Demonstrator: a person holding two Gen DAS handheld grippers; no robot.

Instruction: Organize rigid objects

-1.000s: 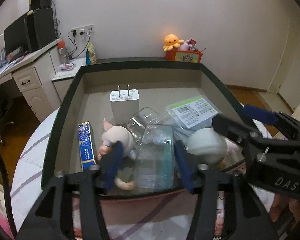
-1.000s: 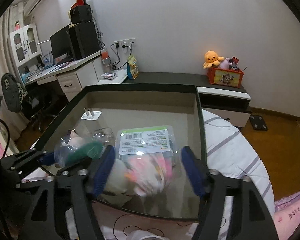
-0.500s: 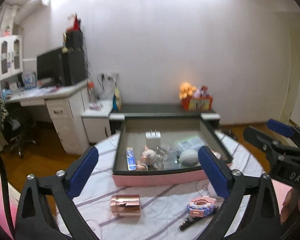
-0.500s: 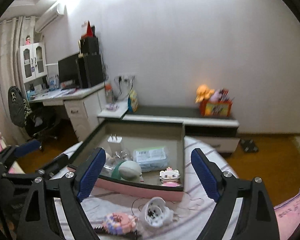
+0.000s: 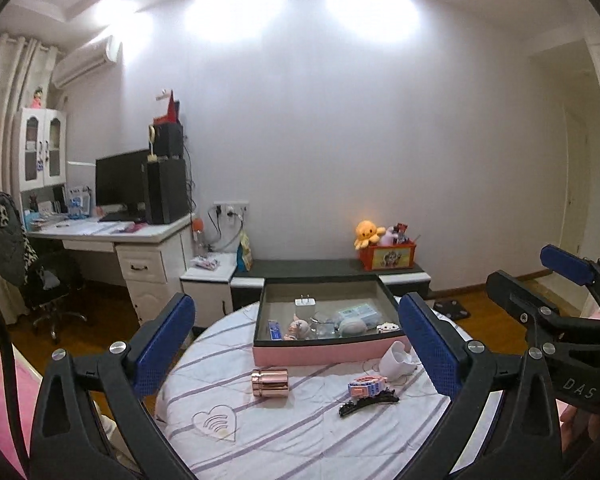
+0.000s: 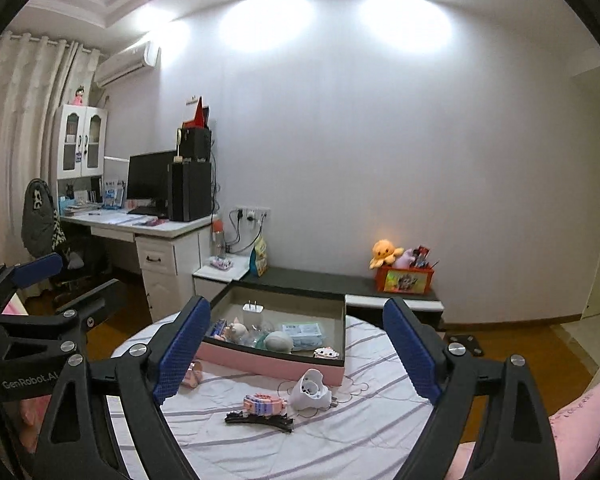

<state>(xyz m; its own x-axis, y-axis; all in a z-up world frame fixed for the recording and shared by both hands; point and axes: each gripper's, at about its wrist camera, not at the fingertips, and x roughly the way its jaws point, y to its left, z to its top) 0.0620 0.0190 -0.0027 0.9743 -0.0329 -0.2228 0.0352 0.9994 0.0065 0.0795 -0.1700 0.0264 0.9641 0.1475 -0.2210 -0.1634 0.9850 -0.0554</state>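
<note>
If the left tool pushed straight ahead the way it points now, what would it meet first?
Probably the pink box on the round table, near its front wall. The left tool is open and empty, with nothing nearer in line, though depth is uncertain.

Pale wall (image 5: 380, 152) lit from above; white desk (image 5: 140, 240) left; wood floor (image 6: 520, 344); curtains (image 6: 16, 120).

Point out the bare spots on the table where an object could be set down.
Bare cloth lies left of the rose-gold canister, around the heart print, and along the near edge below the black hair clip. It is crowded between the pink box, white cup and pink block toy.
</note>
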